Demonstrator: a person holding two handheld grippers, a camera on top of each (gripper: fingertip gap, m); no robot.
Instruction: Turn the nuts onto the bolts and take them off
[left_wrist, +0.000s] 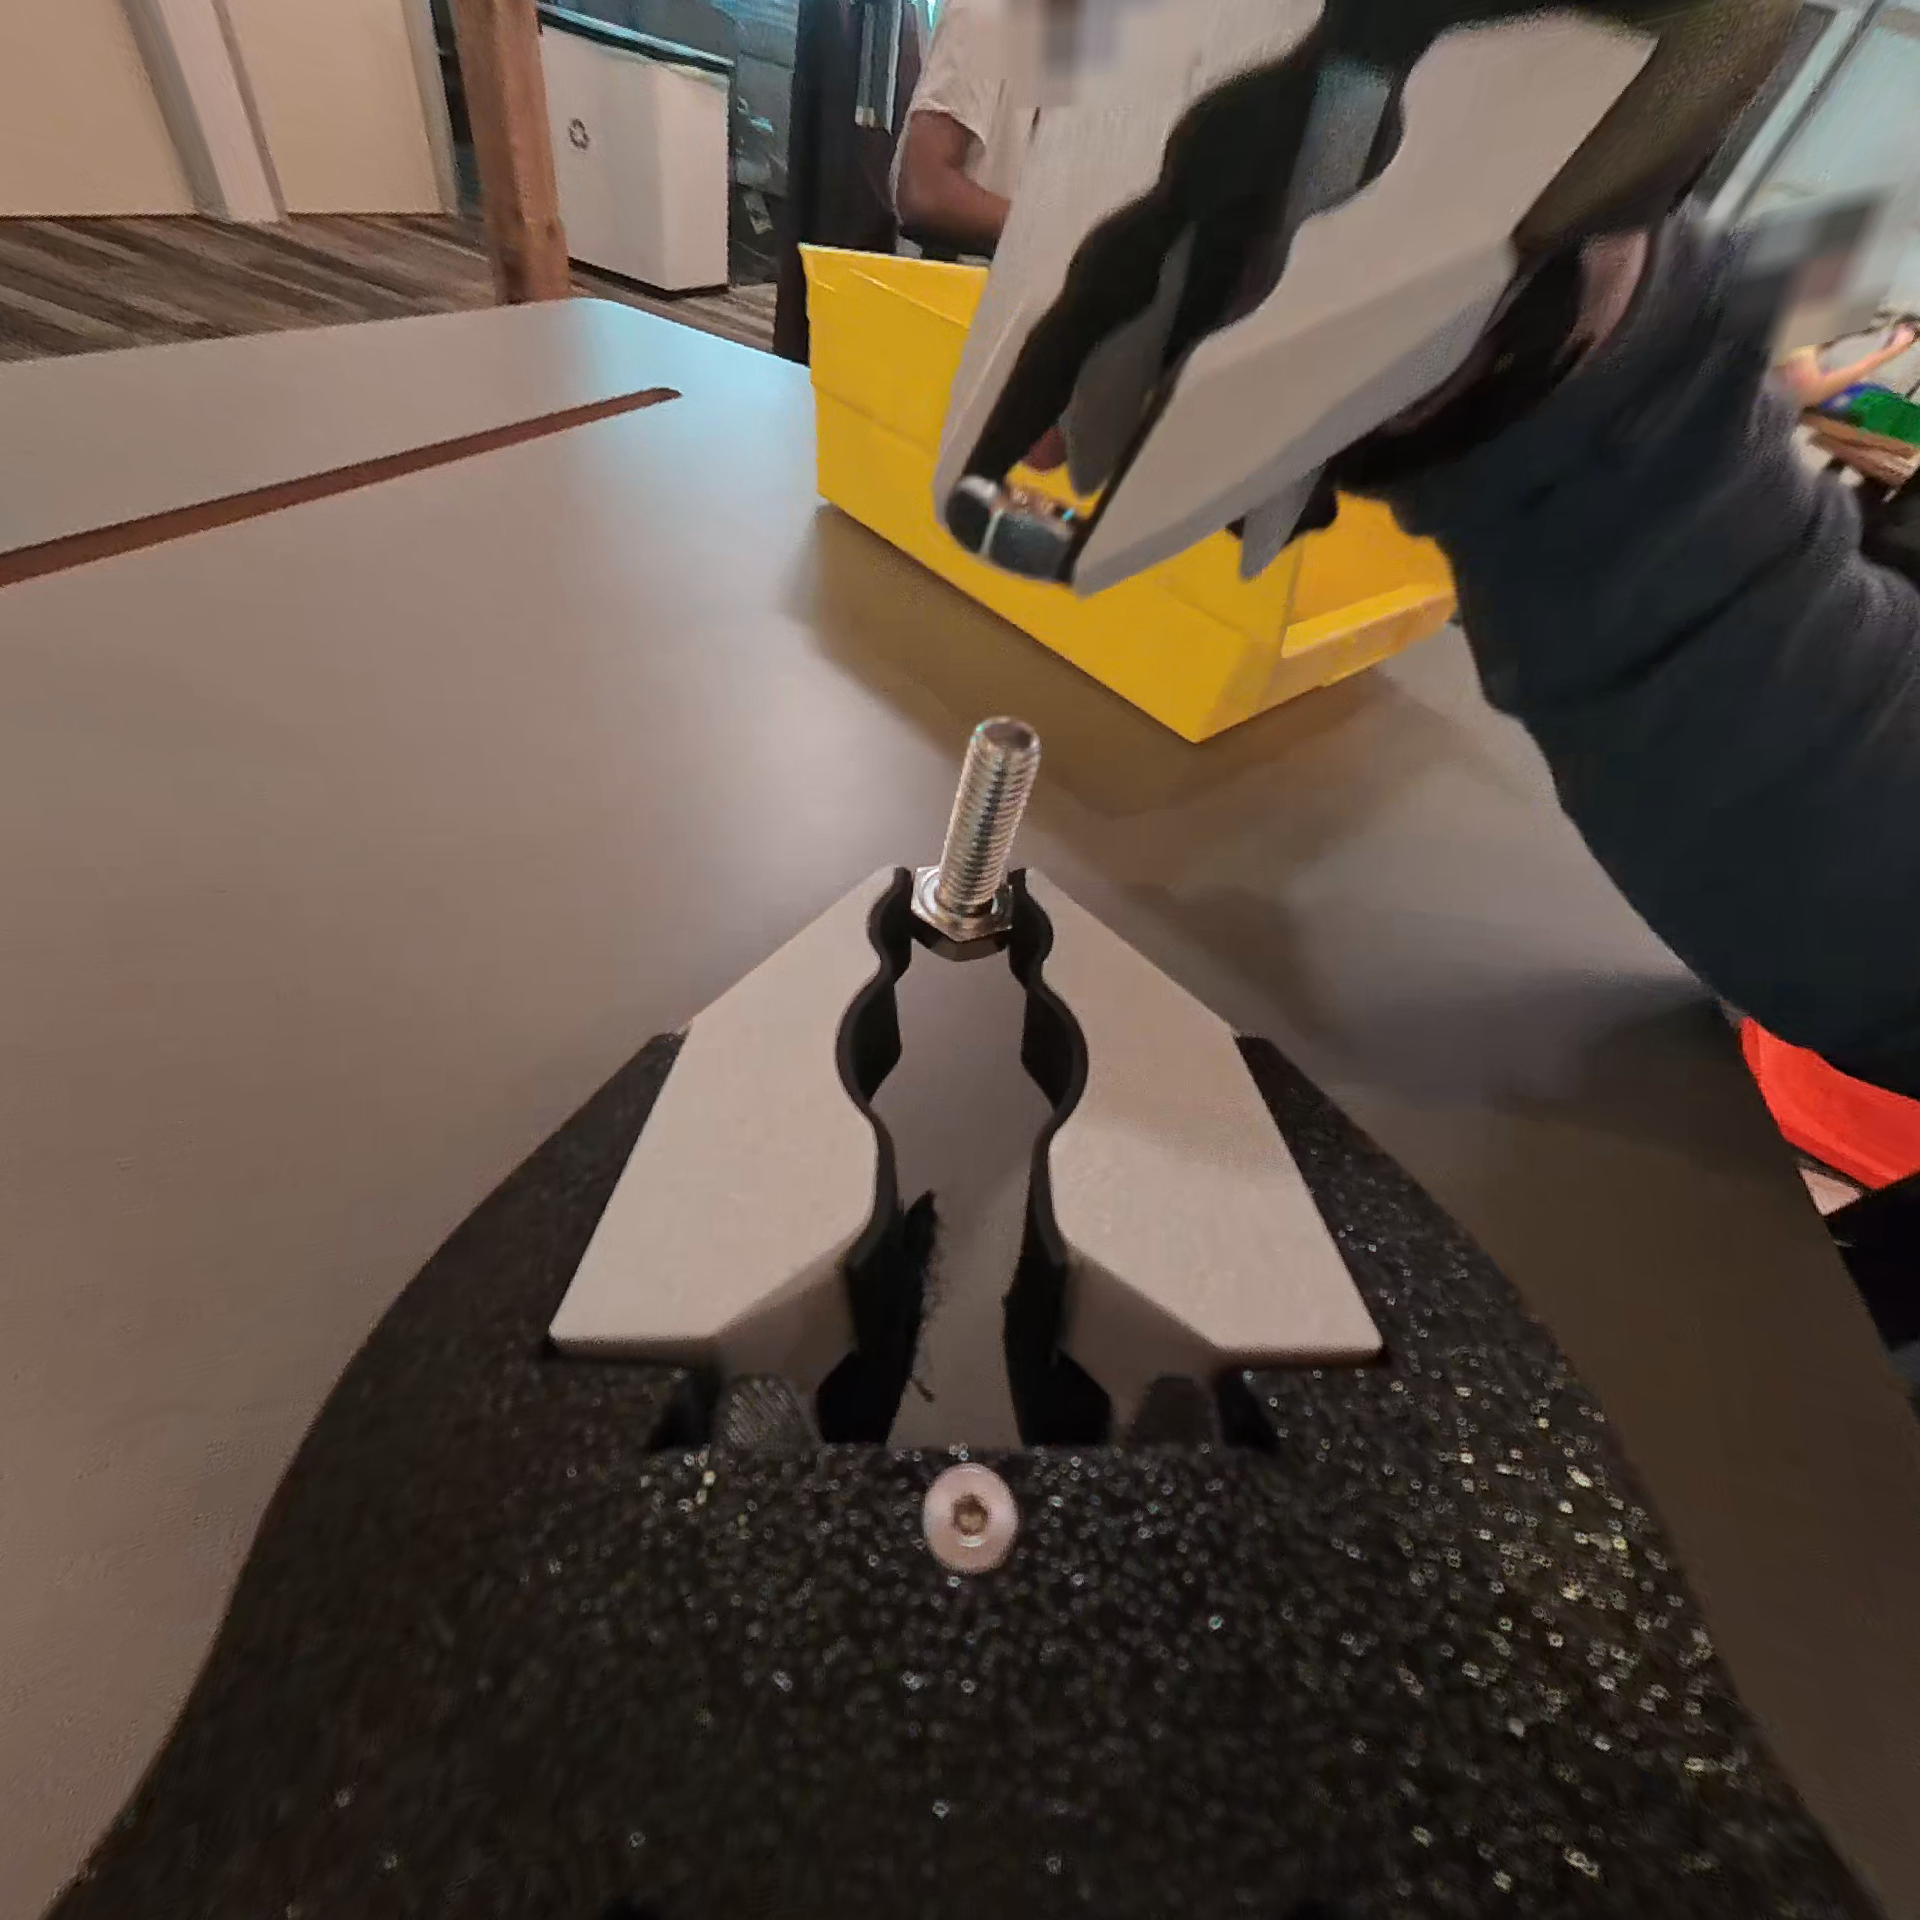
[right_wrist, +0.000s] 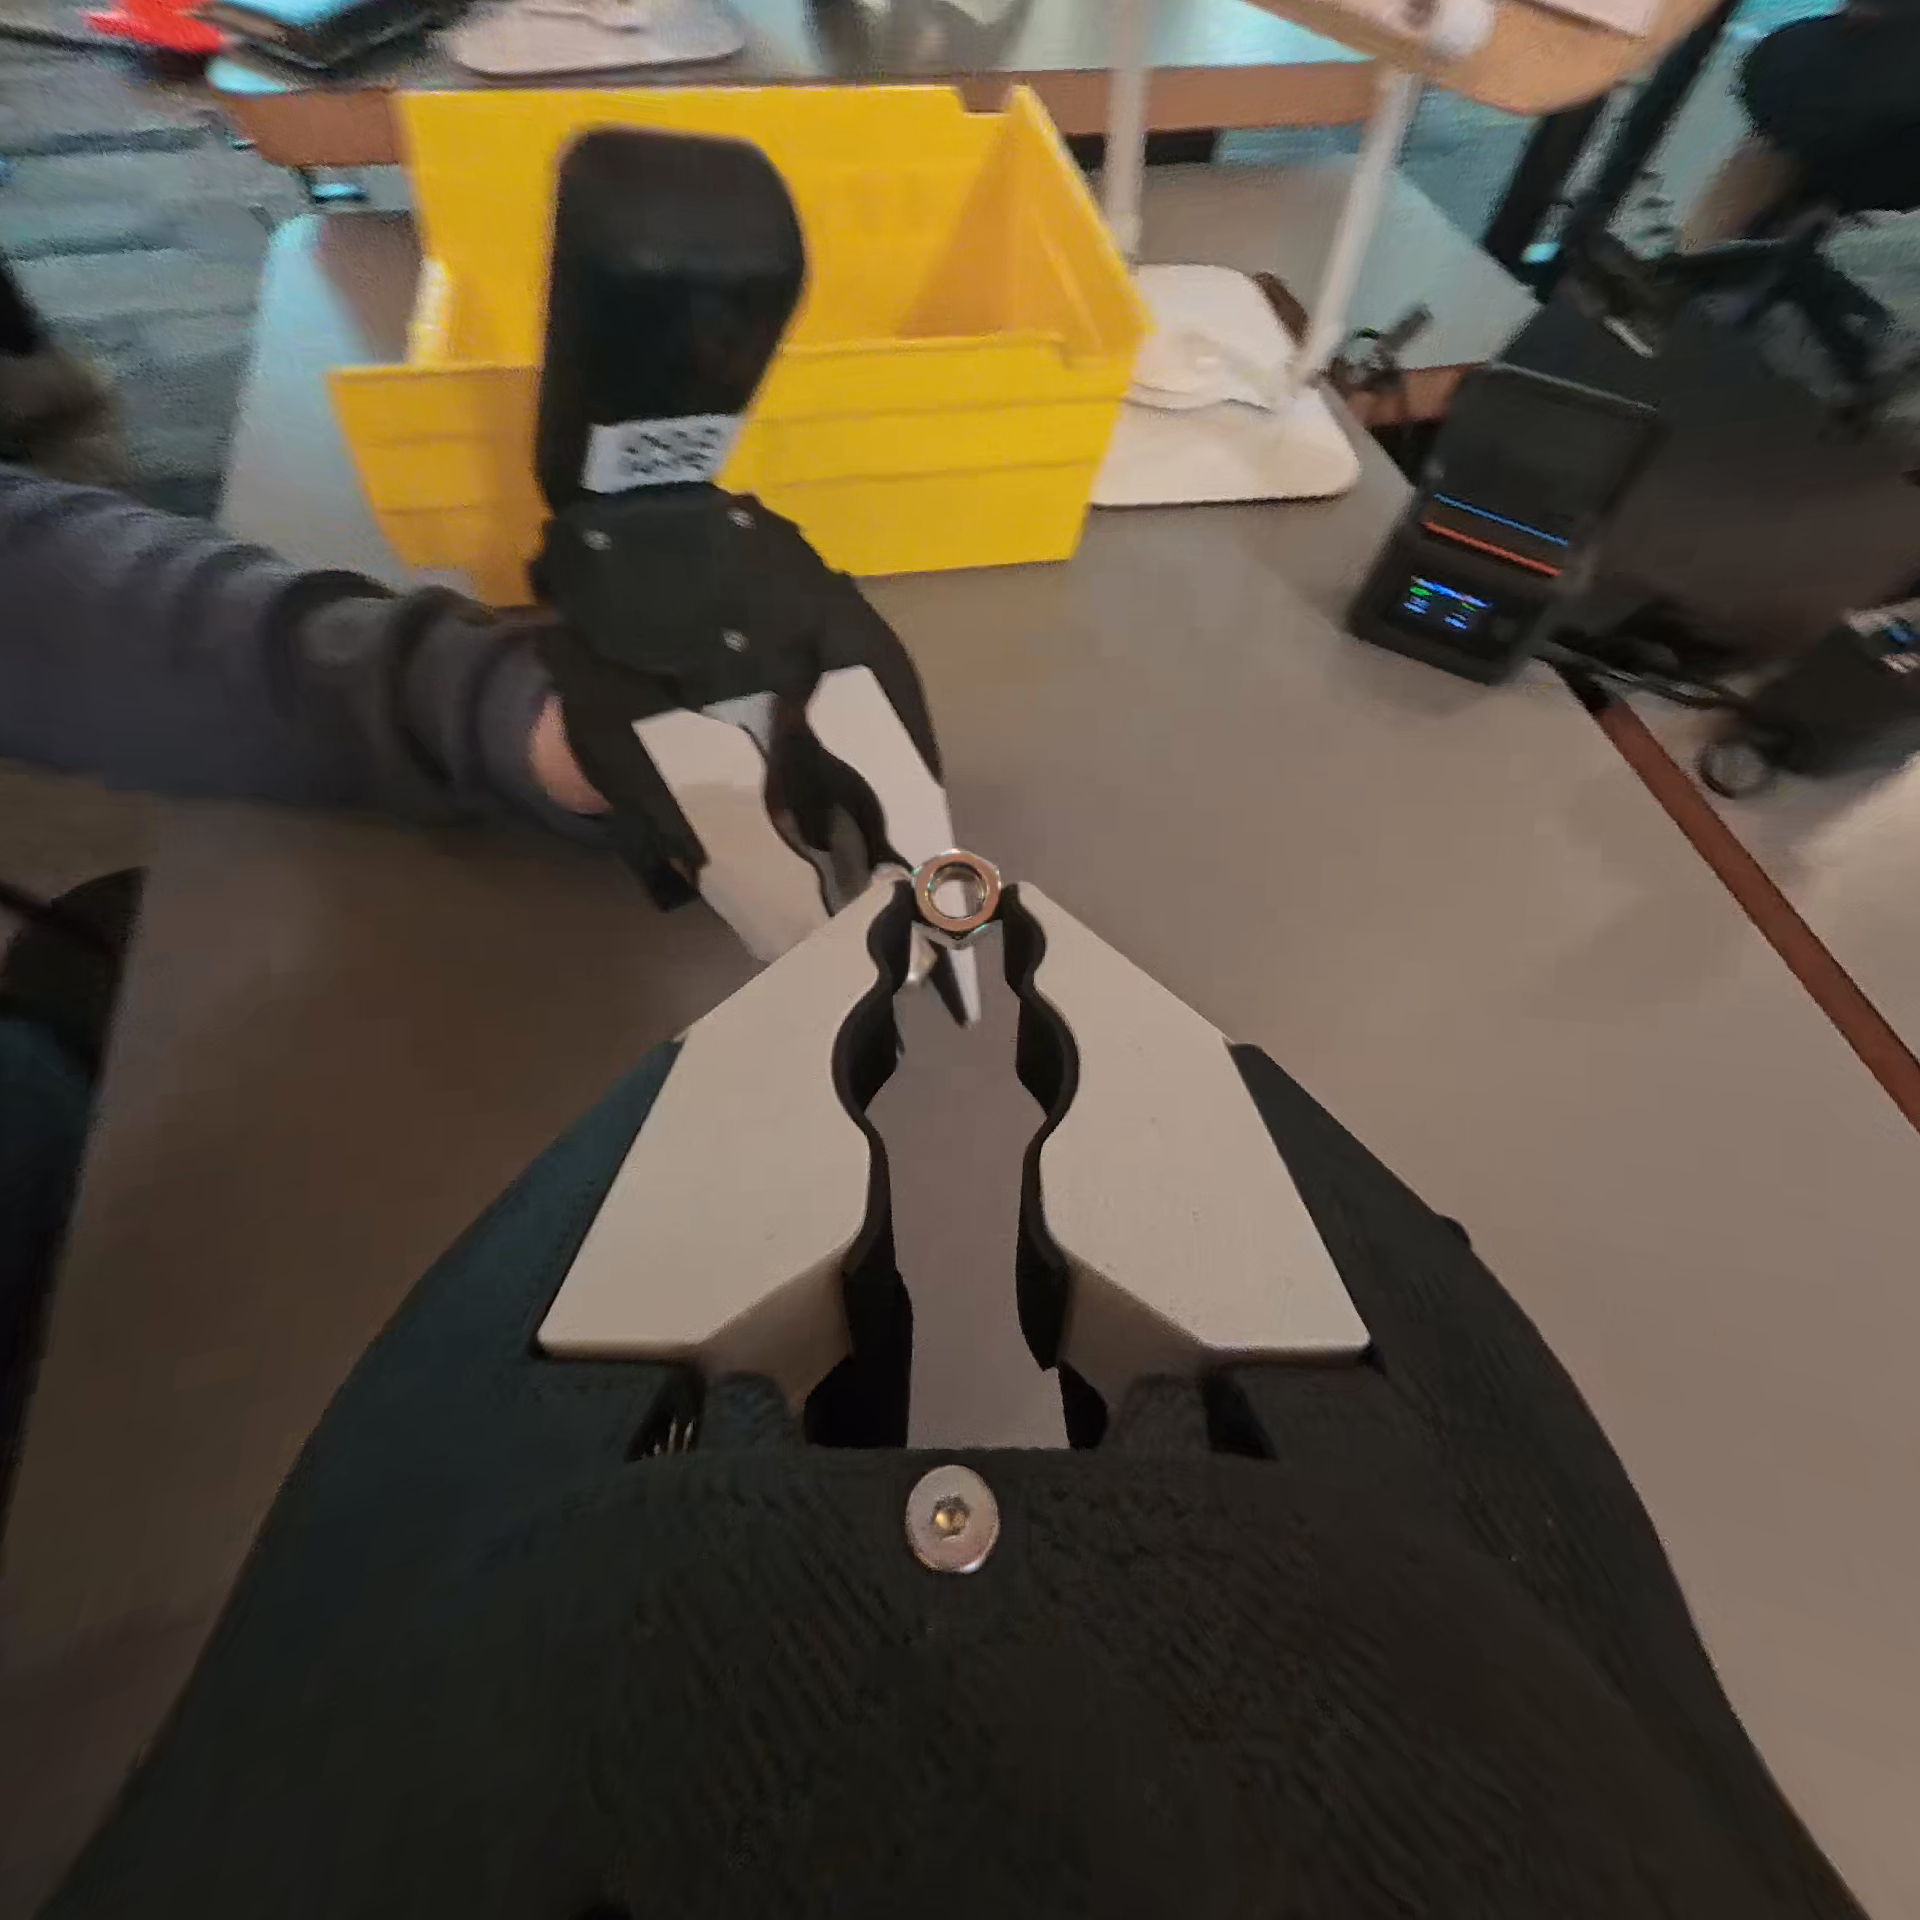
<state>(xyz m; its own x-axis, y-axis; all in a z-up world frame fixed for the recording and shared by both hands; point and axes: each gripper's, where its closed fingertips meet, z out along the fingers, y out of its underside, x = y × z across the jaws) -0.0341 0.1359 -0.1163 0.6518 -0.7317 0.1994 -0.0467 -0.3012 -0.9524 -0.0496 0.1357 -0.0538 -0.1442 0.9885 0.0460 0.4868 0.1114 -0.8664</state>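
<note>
In the left wrist view my left gripper is shut on the hex head of a silver bolt, whose threaded shaft points up and away. My right gripper hovers above and beyond it, tilted down, shut on a small nut that is blurred. In the right wrist view my right gripper pinches the silver hex nut at its tips, hole facing the camera. The left gripper sits just behind and below the nut, and the bolt is mostly hidden there.
A yellow bin stands on the grey table beyond both grippers; it also shows in the right wrist view. A black device with a small screen and a white pad sit at the right. A person stands behind the table. The gap from one gripper's tips to the other's is roughly 6 cm.
</note>
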